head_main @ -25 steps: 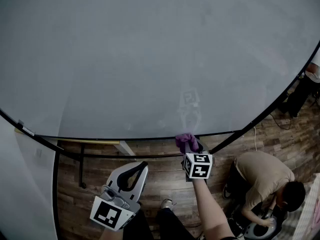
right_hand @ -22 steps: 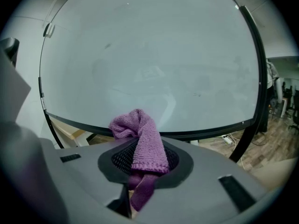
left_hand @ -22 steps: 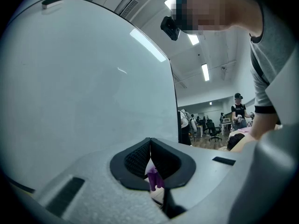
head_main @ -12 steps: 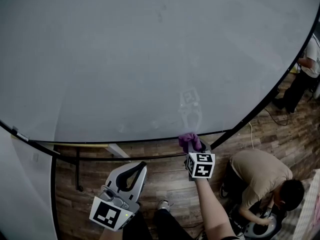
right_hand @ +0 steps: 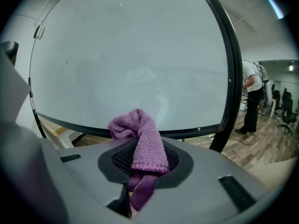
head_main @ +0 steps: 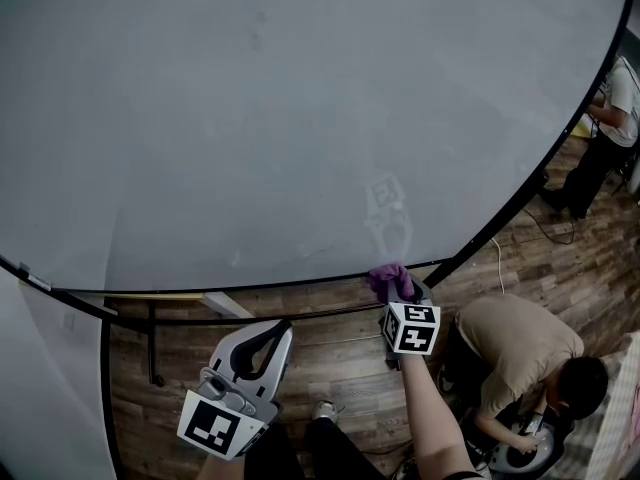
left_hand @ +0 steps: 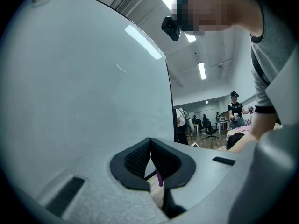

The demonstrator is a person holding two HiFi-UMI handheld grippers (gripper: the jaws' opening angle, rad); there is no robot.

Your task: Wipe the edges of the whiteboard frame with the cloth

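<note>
The whiteboard [head_main: 300, 98] fills most of the head view; its black frame [head_main: 250, 287] runs along the bottom and turns up the right side. My right gripper [head_main: 398, 288] is shut on a purple knitted cloth [head_main: 390, 278], which presses on the bottom frame edge a little left of the lower right corner [head_main: 452, 265]. In the right gripper view the cloth [right_hand: 140, 139] bulges out between the jaws of the gripper [right_hand: 145, 155], against the bottom frame [right_hand: 79, 123]. My left gripper [head_main: 284, 326] hangs below the board, shut and empty, its pads [left_hand: 140, 157] touching.
A person [head_main: 520, 353] crouches on the wooden floor at the lower right, close to my right arm. Another person [head_main: 610, 118] stands beyond the board's right edge. A stand leg [head_main: 150, 343] and a cable [head_main: 500, 258] lie under the board.
My right gripper has slid to the right along the bottom frame edge with the cloth, closer to the lower right corner. The left gripper has stayed low and shut.
</note>
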